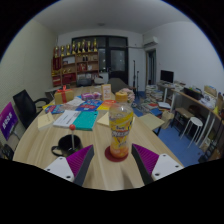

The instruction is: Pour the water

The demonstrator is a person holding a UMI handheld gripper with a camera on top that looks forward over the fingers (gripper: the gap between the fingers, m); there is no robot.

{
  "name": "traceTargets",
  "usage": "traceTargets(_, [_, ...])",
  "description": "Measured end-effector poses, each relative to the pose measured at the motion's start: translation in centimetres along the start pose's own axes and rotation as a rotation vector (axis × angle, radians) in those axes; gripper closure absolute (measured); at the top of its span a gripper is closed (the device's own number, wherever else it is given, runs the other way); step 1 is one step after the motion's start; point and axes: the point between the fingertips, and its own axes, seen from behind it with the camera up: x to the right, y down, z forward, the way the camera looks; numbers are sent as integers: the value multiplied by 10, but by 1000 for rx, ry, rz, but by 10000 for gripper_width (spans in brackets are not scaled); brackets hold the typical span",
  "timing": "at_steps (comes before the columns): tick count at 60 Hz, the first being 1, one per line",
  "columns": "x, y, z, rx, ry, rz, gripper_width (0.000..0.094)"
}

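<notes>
A clear bottle (120, 124) with a red cap and a yellow label stands upright on a red coaster (117, 153) on the wooden table (50, 140). It holds orange-yellow liquid. My gripper (113, 162) is open, its purple pads (148, 158) spread wide at either side. The bottle stands just ahead of the fingertips, between their lines, with clear gaps on both sides. A dark mug (70, 143) sits on the table to the left of the left finger.
Books and papers (80, 117) lie across the far half of the table. Chairs (25, 105) stand at the left, a stool (193, 125) and desks at the right, shelves (78, 62) at the back wall.
</notes>
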Motion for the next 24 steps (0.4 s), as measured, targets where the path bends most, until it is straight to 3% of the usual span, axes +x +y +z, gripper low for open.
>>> traceTargets(10, [-70, -2, -116, -49, 19, 0, 101])
traceTargets(24, [-134, -17, -235, -46, 21, 44, 104])
